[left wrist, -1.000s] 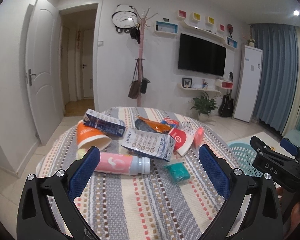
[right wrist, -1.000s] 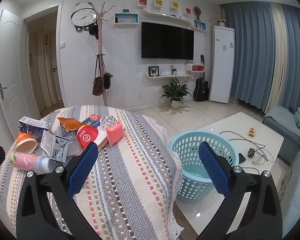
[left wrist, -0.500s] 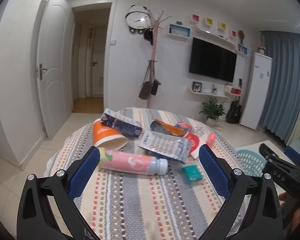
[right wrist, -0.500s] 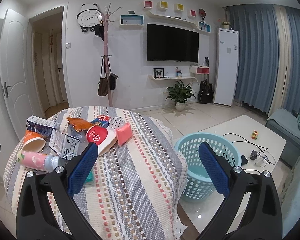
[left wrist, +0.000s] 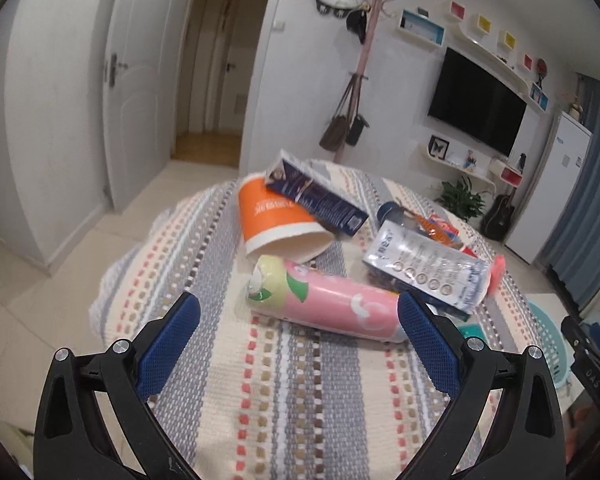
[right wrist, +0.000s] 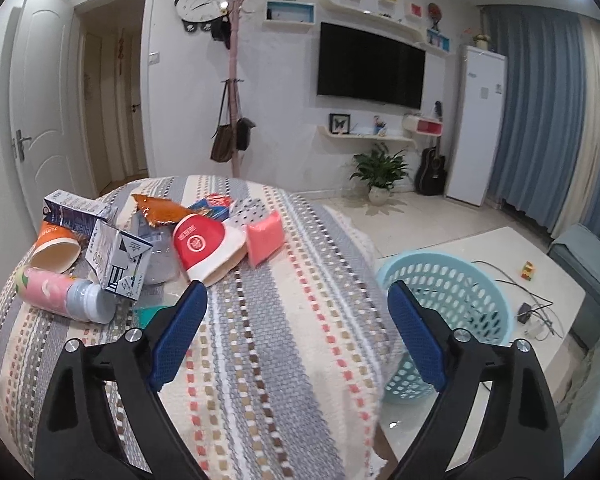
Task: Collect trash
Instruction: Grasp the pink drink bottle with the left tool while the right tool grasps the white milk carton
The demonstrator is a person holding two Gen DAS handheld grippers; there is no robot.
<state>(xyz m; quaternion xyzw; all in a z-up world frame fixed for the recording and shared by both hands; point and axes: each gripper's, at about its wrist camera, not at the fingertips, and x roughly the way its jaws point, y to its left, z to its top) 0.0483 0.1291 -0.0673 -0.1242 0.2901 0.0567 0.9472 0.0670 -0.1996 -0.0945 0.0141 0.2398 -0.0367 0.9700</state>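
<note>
On the round table with the striped woven cloth (left wrist: 300, 392), a heap of litter lies at the far side, and the left gripper (left wrist: 296, 328) hangs just short of it with its blue-padded jaws spread wide and nothing between them. Directly ahead of that gripper lies the pink cylindrical bottle with the pale cap (left wrist: 324, 304), on its side, its long axis running crosswise to the fingers, base toward the left jaw and cap hidden behind the right one. As I judge it, the left gripper is much the nearer tool, and the bottle would have to be taken across its narrow girth, so the wrist needs turning or the jaws must come down over its middle.

Behind the bottle an orange paper cup with a white rim (left wrist: 276, 220) lies tipped over, white lettering on its side too blurred to read. A dark blue carton (left wrist: 316, 196) rests on it. To the right sits a silvery foil pouch (left wrist: 428, 272) with a row of circles and print I cannot make out.

Off to the side, the right gripper (right wrist: 298, 320) is equally wide open and empty over bare cloth. A red and white paper cup (right wrist: 204, 248) bears a square emblem, unreadable. The light blue plastic laundry basket (right wrist: 440, 312) stands on the floor beside the table, on the right gripper's side.
</note>
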